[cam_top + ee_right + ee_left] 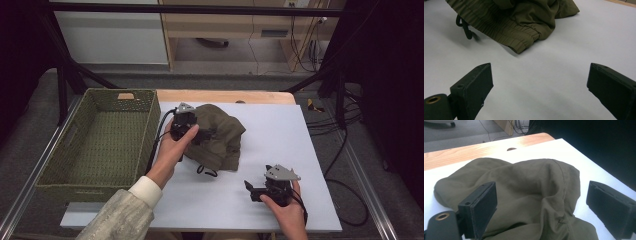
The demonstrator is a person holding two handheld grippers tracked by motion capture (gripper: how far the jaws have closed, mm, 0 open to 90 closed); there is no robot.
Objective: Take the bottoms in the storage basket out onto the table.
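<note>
A crumpled olive-green garment (222,135) lies on the white sheet (280,130), left of its middle. My left gripper (202,136) sits at the garment's left side, held by a hand in a pale sleeve. In the left gripper view its jaws stand wide apart (542,193), and the garment (529,187) bulges up between them without being pinched. My right gripper (250,189) rests near the sheet's front edge and points left. Its jaws are wide open (540,75) over bare sheet, short of the garment's elastic hem (519,37). A dark drawstring (464,25) loops out from the hem.
A woven green basket (150,125) with nothing in it stands at the left, close to my left hand. The wooden table edge (225,96) shows behind the sheet. Black frame bars and cables surround the table. The right half of the sheet is bare.
</note>
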